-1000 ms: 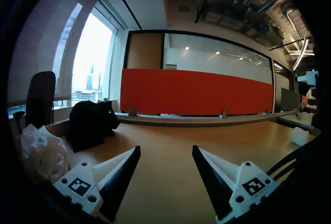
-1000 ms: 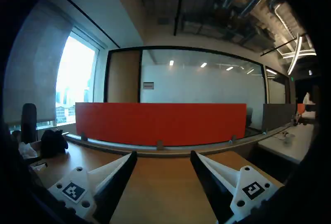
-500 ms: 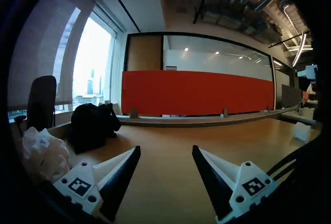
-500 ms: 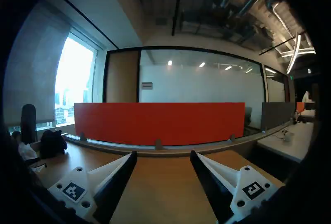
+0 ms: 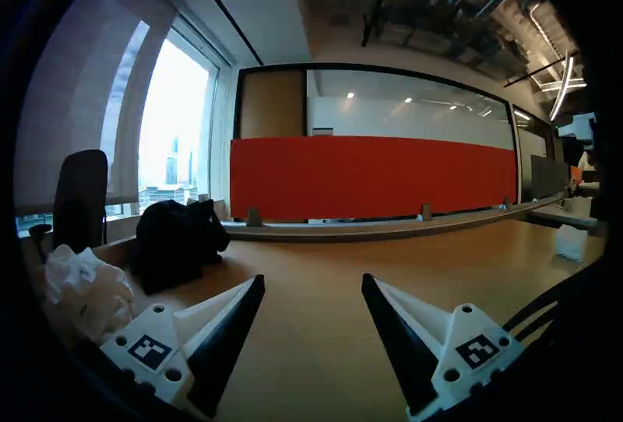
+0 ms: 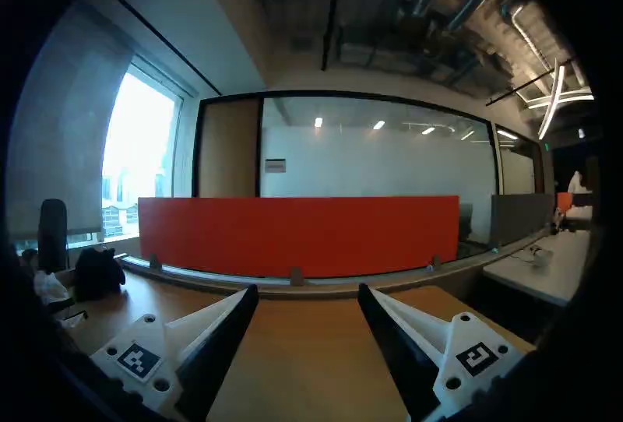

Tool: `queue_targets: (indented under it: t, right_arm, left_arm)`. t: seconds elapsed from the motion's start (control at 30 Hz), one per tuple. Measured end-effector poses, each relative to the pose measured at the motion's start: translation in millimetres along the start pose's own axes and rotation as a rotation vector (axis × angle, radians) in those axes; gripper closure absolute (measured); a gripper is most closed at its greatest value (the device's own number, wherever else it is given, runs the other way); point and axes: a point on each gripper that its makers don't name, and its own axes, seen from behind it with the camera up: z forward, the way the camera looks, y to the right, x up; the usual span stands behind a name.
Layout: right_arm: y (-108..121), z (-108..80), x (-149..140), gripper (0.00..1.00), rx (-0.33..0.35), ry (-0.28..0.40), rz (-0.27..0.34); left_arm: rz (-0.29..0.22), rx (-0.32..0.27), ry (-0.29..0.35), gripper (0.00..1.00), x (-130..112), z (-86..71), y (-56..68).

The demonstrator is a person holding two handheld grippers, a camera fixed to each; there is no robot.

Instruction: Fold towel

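Left gripper view: the left gripper (image 5: 311, 276) is spread wide and empty over the wooden bench (image 5: 311, 360). A crumpled white towel (image 5: 86, 297) lies far left, just beside a black bag (image 5: 175, 243). A red divider (image 5: 374, 177) backs the bench. The right gripper (image 6: 307, 286) is likewise spread and holds nothing.

L claw (image 5: 312, 276) & R claw (image 6: 307, 287) both spread apart, prob. level.

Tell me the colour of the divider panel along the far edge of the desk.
The panel is plain red-orange, clearest in the right gripper view.
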Motion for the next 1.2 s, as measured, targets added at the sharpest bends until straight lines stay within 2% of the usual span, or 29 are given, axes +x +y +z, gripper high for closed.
queue_targets:
  t: [0.47, 0.77, 1.2]
  right_arm:
    - [19, 1.3, -2, 0.01, -0.025, 0.028, -0.019]
    - [23, -0.5, -34, 0.00, -0.030, 0.000, -0.051]
    - [29, -3.9, -81, 0.01, -0.018, -0.021, -0.055]
  left_arm:
    - [-0.001, 0.000, 0.000, 0.08, 0, 0.5, -0.4]
    - [-0.001, 0.001, 0.001, 0.08, -1, -0.7, -1.2]
    - [-0.001, 0.001, 0.001, 0.08, -3, -0.7, -2.2]
